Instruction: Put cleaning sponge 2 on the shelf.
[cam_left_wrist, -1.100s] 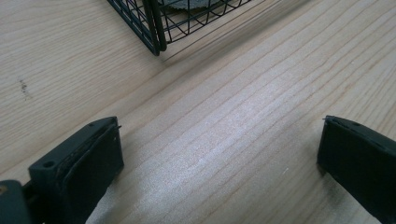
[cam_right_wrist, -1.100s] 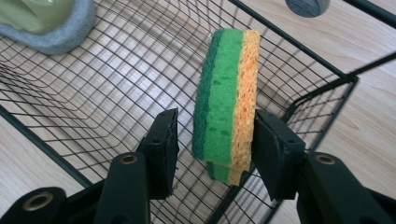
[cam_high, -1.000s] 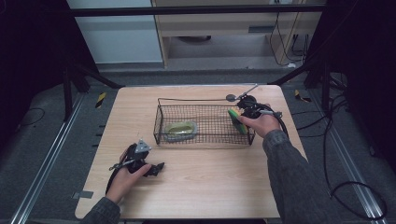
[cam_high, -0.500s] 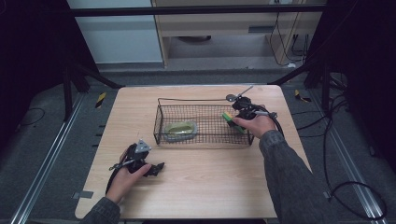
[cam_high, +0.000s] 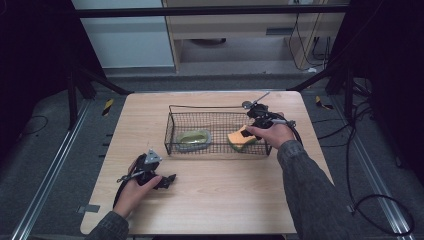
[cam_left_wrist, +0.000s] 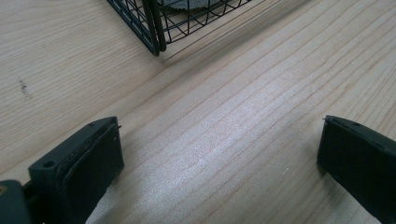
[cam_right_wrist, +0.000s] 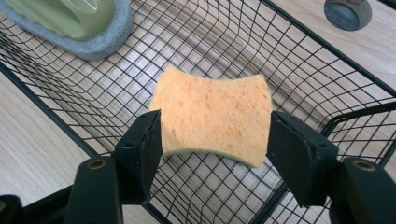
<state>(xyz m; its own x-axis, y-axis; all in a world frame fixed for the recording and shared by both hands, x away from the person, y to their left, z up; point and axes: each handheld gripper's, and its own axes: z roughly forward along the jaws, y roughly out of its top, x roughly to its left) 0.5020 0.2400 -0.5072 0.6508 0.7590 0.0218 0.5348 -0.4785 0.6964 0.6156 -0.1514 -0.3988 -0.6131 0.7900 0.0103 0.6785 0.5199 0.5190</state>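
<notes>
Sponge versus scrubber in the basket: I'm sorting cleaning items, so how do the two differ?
The sponge is orange and a bare slab; the scrubber is a grey pad with a glossy green handle on top. The sponge sits between the right claw pads, its sides pinched in; the scrubber lies free, untouched. The sponge is at the basket's right end, the scrubber left of middle. Both are inside the wire basket.

Porous sponge (cam_right_wrist: 212, 114); wire basket (cam_right_wrist: 299, 70)

A light wooden table with a plain rectangular top (cam_high: 210, 200) stands on a grey carpeted floor (cam_high: 45, 165). Two long metal floor rails (cam_high: 47, 185) run beside the table. Behind it is a pale beige cabinet (cam_high: 225, 30). Black cables (cam_high: 370, 200) lie on the floor at the right. The sides of the room are dark.
</notes>
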